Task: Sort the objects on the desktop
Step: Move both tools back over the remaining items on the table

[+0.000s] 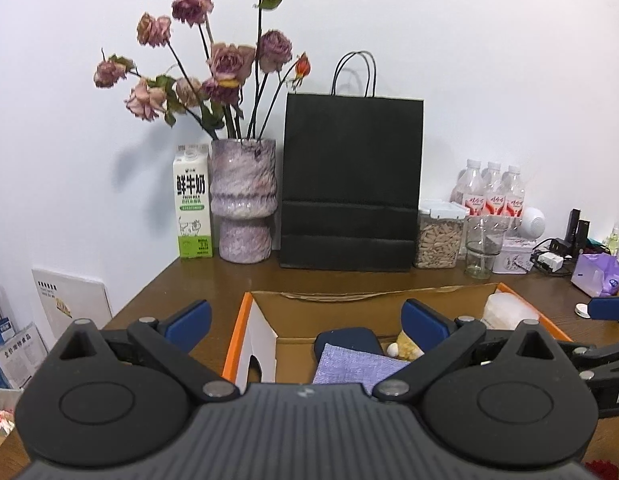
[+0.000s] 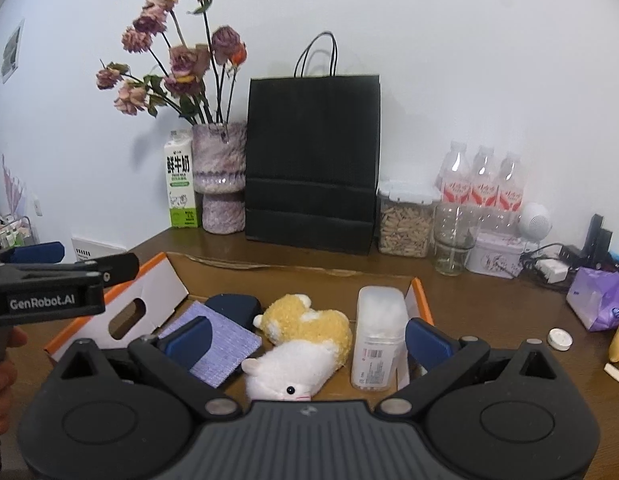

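Observation:
An open cardboard box (image 2: 419, 294) with orange rims sits on the brown desk. It holds a yellow-and-white plush toy (image 2: 305, 340), a clear tub of cotton swabs (image 2: 379, 332), a purple cloth (image 2: 219, 350) and a dark blue case (image 2: 233, 306). My right gripper (image 2: 307, 338) is open and empty above the box, over the plush. My left gripper (image 1: 305, 320) is open and empty above the box's left end (image 1: 239, 336); the purple cloth (image 1: 357, 364) and the dark case (image 1: 345, 340) lie below it. The left gripper also shows at the left edge of the right wrist view (image 2: 61, 276).
A milk carton (image 2: 181, 184), a vase of dried roses (image 2: 221, 176), a black paper bag (image 2: 309, 160), a jar of pellets (image 2: 405, 220), a glass (image 2: 453, 240) and bottles (image 2: 481, 184) line the wall. A tin, cables, a purple tissue pack (image 2: 601, 296) and a white cap (image 2: 560, 339) lie right.

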The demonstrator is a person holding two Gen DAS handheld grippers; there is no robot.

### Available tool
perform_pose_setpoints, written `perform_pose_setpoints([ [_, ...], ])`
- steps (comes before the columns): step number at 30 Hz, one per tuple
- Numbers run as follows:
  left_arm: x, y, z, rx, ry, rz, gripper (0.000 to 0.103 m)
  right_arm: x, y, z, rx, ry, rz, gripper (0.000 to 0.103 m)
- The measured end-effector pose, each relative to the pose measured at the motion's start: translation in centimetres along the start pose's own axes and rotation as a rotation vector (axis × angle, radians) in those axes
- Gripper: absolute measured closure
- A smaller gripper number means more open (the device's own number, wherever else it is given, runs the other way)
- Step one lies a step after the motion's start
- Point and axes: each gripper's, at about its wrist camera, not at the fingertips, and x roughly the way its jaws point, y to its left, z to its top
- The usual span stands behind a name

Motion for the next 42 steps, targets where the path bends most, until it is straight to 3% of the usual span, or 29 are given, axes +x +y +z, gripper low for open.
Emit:
perform_pose_setpoints([
  [10,-4.1,-0.9,0.1,0.024,-0.023,-0.012,0.000,-5.5,-0.3,-0.5,0.006,-0.048,-0.008,0.000],
  [23,-9.1,-0.8,-2.6,0.041,-0.003,-0.010,0.000,-10.8,-0.3,-4.5,0.013,-0.035,-0.002,0.000],
  [29,-11.2,-0.4,-5.8,0.034,0.047,-0.011,0.000,-13.3,-0.3,-7.7,0.009,-0.012,-0.010,0.000],
  [36,-13.0,-0.4,-9.7,0.019,0.149,-0.048,0.000,-14.4,-0.4,-12.6,0.038,0.077,-0.014,0.000],
  [42,-12.6,-1.3,-10.0,0.044,0.167,-0.057,0.000,-14.1,-1.2,-13.7,0.060,0.099,-0.043,0.000],
])
